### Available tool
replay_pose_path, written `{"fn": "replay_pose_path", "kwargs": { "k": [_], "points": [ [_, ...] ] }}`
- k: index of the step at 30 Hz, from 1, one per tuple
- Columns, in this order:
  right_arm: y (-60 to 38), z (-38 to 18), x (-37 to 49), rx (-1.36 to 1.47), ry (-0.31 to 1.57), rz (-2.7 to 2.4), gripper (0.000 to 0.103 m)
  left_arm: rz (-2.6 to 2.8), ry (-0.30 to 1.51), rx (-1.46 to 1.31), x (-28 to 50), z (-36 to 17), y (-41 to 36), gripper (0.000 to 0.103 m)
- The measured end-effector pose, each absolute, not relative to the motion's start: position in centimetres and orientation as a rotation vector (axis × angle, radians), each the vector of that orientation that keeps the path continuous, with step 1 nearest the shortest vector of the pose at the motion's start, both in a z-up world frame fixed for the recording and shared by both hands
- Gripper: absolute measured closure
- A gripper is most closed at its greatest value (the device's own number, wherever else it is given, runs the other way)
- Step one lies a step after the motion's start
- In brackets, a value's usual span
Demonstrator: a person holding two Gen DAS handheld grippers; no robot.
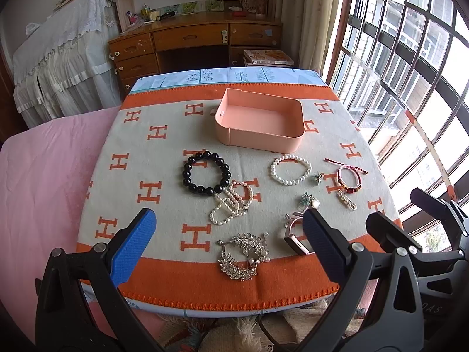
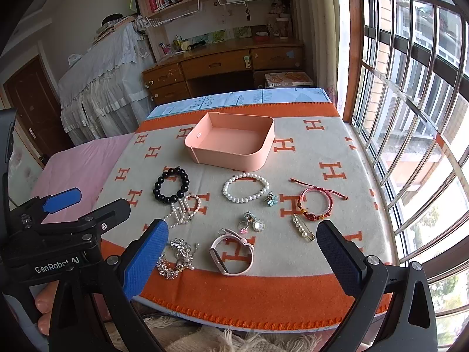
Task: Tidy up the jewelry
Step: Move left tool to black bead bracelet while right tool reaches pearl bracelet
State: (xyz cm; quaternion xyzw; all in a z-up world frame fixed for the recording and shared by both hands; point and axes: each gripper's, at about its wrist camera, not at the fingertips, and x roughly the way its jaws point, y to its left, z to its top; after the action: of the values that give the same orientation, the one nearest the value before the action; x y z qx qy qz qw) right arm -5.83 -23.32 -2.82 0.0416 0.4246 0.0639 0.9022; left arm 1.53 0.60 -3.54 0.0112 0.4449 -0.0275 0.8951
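An empty pink tray (image 1: pixel 234 135) (image 2: pixel 263 149) sits at the far middle of the blanket. Jewelry lies in front of it: a black bead bracelet (image 1: pixel 206 173) (image 2: pixel 171 185), a white pearl bracelet (image 1: pixel 291 170) (image 2: pixel 245 187), a tangled pearl strand (image 1: pixel 231 202) (image 2: pixel 183 209), a red cord bracelet (image 1: pixel 348 177) (image 2: pixel 316 204), a pearl pin (image 1: pixel 346 199) (image 2: pixel 303 226), a silver leaf comb (image 1: pixel 244 255) (image 2: pixel 176 256), a pink watch (image 1: pixel 296 236) (image 2: pixel 231 253) and small brooches (image 1: pixel 309 201) (image 2: pixel 253 223). My left gripper (image 1: pixel 228 246) is open above the near edge. My right gripper (image 2: pixel 243 261) is open above the watch.
The orange and grey H-patterned blanket (image 1: pixel 164 158) covers a small table. A pink bed (image 1: pixel 49 182) lies to the left. A barred window (image 2: pixel 410 117) stands close on the right. A wooden desk (image 1: pixel 190 41) is behind.
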Motion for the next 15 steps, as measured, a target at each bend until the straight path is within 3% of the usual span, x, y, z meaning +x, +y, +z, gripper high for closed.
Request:
{"fn": "replay_pose_path", "kwargs": {
  "k": [15],
  "points": [
    [-23.4, -4.2, -2.6, 0.082, 0.913, 0.16, 0.001, -0.066, 0.972, -0.017, 5.1, -4.5, 1.5, 0.004]
  ]
}}
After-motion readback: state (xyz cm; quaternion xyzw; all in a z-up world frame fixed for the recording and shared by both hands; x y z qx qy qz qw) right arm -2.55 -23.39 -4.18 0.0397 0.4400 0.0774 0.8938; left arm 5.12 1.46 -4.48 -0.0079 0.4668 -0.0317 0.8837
